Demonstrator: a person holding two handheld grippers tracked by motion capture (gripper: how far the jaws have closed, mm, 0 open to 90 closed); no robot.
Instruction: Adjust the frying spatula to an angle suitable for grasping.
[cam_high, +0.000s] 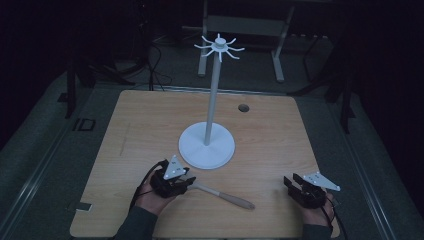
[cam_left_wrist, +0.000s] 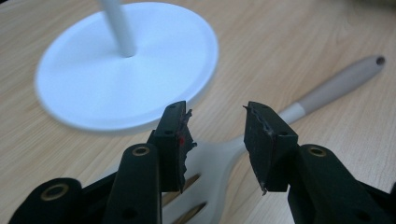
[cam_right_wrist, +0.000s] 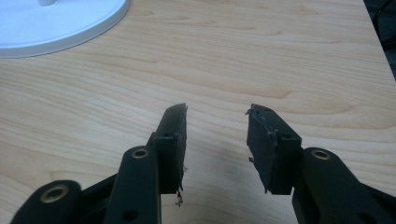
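The room is dark around a pale wooden table (cam_high: 150, 125), and the tabletop is the only lit surface I have to work on. At its centre stands a white stand (cam_high: 207, 145) with a round base, a tall pole and a ring of hooks on top.

The thing I am working on is a slotted spatula (cam_high: 220, 194), lying flat on the wood just at 6 o'clock of the stand's base. Its long axis runs from about 10 o'clock to 4 o'clock on the table: the white slotted head is at the 10 o'clock end and the beige handle, with its hanging hole, trails off toward 4 o'clock.

My left gripper (cam_high: 184, 181) sits right over the head end. In the left gripper view its jaws stand apart with nothing pinched, and the spatula (cam_left_wrist: 261, 135) runs between and under them, handle pointing away to about 2 o'clock. The neck lies in the gap, so I judge a straight close would catch it there.

My right gripper (cam_high: 295, 184) rests well off at the table's 4 o'clock, jaws also spread over bare wood. The left is plainly the nearer hand.
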